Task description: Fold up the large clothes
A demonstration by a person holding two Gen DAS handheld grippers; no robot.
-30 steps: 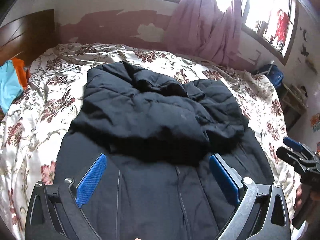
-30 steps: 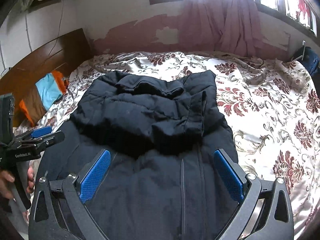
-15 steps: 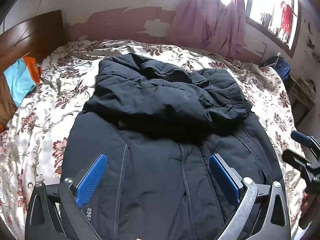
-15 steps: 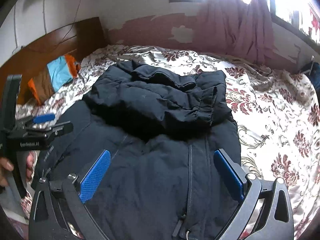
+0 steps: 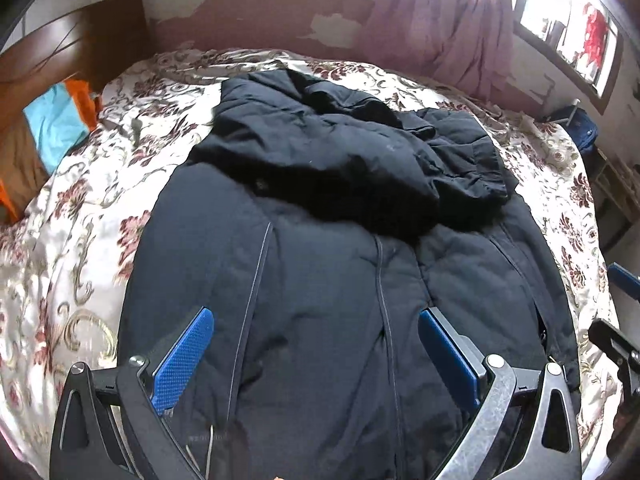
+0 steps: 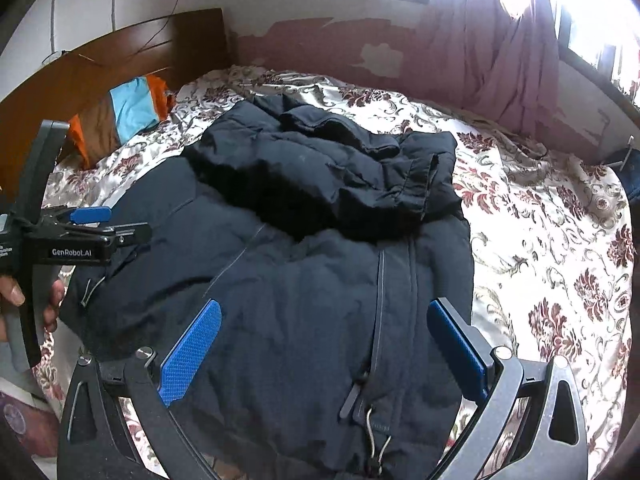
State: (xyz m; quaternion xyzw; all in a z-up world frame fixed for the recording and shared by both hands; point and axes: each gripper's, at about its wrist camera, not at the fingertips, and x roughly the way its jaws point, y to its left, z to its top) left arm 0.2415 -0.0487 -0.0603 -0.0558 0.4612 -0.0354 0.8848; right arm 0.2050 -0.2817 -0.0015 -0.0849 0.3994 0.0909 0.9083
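A large dark navy padded jacket (image 5: 328, 280) lies on the bed, front up, with its sleeves and hood bunched in a heap (image 5: 344, 160) over its upper half. It also shows in the right wrist view (image 6: 304, 280). My left gripper (image 5: 316, 316) is open and empty above the jacket's lower left part. My right gripper (image 6: 324, 308) is open and empty above the hem near the zipper (image 6: 378, 320). The left gripper also shows in the right wrist view (image 6: 104, 224), held in a hand at the jacket's left edge.
The bed has a floral cream and maroon cover (image 6: 552, 264). A wooden headboard (image 6: 120, 64) and an orange, blue and brown pillow (image 6: 124, 112) are at the far left. A purple curtain (image 5: 448, 36) hangs by the window. Blue items (image 5: 580, 124) stand past the bed's right side.
Both grippers have drawn back toward the jacket's hem, so more of the lower jacket shows. Both stay open. The jacket has not moved.
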